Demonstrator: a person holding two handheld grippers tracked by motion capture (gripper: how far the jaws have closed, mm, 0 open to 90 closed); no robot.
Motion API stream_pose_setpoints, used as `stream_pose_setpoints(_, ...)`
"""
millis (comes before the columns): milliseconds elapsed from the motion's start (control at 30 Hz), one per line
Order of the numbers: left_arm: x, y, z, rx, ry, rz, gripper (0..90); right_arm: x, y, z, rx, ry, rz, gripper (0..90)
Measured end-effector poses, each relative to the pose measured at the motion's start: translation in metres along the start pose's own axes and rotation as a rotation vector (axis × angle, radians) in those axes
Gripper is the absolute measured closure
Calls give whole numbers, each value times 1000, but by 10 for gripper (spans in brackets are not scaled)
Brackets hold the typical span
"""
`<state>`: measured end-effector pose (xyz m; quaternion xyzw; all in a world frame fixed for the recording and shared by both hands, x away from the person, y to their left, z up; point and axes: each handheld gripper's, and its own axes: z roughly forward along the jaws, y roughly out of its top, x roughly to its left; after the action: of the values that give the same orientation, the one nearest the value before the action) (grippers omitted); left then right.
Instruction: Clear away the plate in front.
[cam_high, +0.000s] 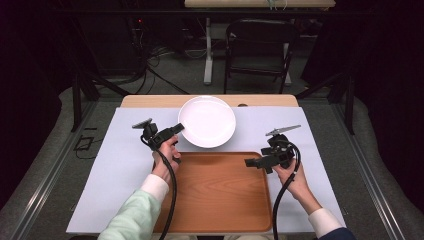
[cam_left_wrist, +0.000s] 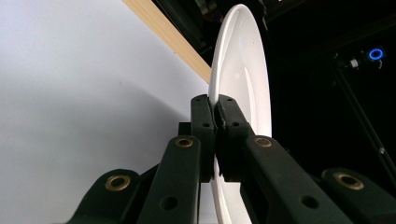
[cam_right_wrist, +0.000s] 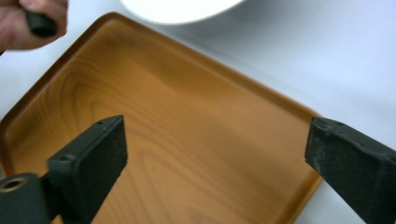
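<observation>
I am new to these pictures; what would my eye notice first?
First, the white plate at the table's far middle, its rim pinched by the shut jaws of the left gripper. Next, the wooden tray nearer the person, with the right gripper open above its right edge.

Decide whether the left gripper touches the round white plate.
Touching: in the left gripper view, the left gripper has its jaws shut on the round white plate's rim.

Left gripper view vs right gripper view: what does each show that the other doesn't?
Left gripper view: the left gripper, jaws clamped on the rim of the round white plate, plus the table's light wooden edge. Right gripper view: the right gripper, jaws wide apart with nothing between them, over the brown wooden tray. Both: the white plate and the pale table cover.
</observation>
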<state>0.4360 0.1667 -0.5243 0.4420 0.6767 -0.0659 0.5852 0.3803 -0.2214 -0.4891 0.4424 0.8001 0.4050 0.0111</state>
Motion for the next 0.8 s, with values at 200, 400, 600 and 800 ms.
stream_pose_setpoints(200,-2,-5,-8,28,-33,13,874,-5,14,18,-14,28,32,111)
stream_pose_setpoints(400,-1,-11,-11,47,-58,19,875,-12,23,35,-35,67,101,145)
stream_pose_setpoints(600,-4,-17,-15,75,-86,31,874,-23,33,47,-87,108,187,239)
stream_pose_setpoints(800,-10,-22,-21,110,-114,63,873,-24,39,45,-140,105,191,424)
